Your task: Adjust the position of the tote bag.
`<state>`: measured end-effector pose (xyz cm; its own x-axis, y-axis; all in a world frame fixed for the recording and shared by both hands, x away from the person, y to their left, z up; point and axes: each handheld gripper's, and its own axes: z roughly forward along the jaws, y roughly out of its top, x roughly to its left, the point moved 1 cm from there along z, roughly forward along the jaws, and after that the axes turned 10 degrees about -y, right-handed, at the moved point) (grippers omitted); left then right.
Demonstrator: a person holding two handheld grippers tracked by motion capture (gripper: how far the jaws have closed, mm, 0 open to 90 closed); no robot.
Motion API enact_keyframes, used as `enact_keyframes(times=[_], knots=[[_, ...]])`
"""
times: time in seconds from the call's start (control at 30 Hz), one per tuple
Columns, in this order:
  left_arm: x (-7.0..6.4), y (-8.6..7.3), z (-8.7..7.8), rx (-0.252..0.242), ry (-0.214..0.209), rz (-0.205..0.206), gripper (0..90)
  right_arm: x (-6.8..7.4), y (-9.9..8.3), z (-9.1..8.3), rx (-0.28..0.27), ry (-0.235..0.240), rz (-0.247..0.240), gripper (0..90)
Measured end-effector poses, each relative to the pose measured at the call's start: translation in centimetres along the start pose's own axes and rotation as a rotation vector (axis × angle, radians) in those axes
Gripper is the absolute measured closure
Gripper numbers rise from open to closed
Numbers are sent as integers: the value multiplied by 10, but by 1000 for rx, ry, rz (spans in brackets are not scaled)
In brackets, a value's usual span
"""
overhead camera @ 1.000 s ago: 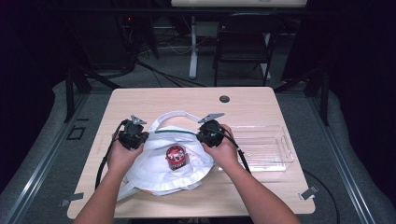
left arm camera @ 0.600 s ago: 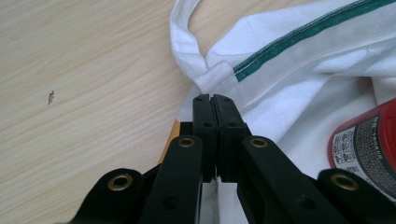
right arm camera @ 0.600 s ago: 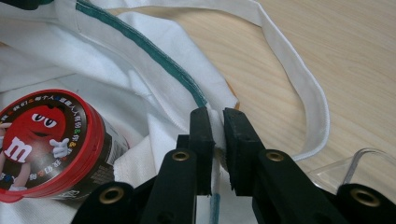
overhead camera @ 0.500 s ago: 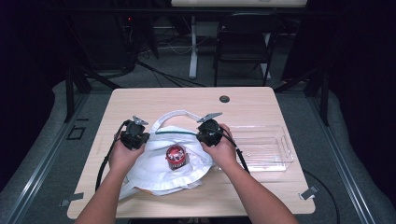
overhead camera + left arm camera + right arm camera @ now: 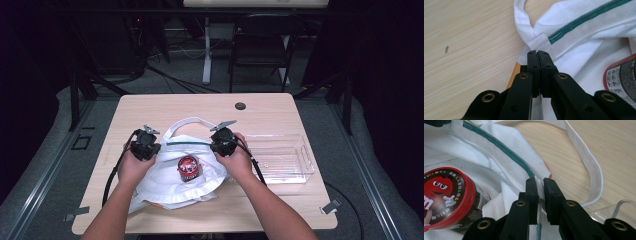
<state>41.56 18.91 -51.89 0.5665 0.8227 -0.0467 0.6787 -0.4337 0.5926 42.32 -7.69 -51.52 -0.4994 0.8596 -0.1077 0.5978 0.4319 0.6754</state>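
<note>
A white cloth bag (image 5: pixel 172 180) with a green-striped rim lies on the wooden table (image 5: pixel 280 112). A red-lidded candy can (image 5: pixel 188 168) stands on the bag's cloth between both hands. My left gripper (image 5: pixel 150 145) is shut on the bag's rim at its left end, where a handle strap (image 5: pixel 524 20) joins the bag (image 5: pixel 589 37). My right gripper (image 5: pixel 220 141) is shut on the rim at the right end, cloth pinched between the jaws (image 5: pixel 539 185). The can (image 5: pixel 447 197) sits left of the right jaws, and its edge (image 5: pixel 621 75) shows right of the left jaws.
A clear plastic tray (image 5: pixel 280 157) lies right of my right hand, its corner (image 5: pixel 616 210) close to the right jaws. The bag's handle loop (image 5: pixel 192 122) lies toward the table's far side. A black round grommet (image 5: pixel 240 106) sits near the far edge.
Both grippers hold the bag's rim as before; the hands have shifted only slightly, and the can has stayed in place.
</note>
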Motion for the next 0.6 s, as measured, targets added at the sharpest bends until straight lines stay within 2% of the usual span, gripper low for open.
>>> enact_keyframes(times=[0.3, 0.6], knots=[[1, 1, -3, -13, -5, -9, 878, 1, 0, 0, -3, 2, 2, 822], [2, 1, -10, -35, -5, -12, 795, 0, -1, -2, -6, 3, 5, 820]])
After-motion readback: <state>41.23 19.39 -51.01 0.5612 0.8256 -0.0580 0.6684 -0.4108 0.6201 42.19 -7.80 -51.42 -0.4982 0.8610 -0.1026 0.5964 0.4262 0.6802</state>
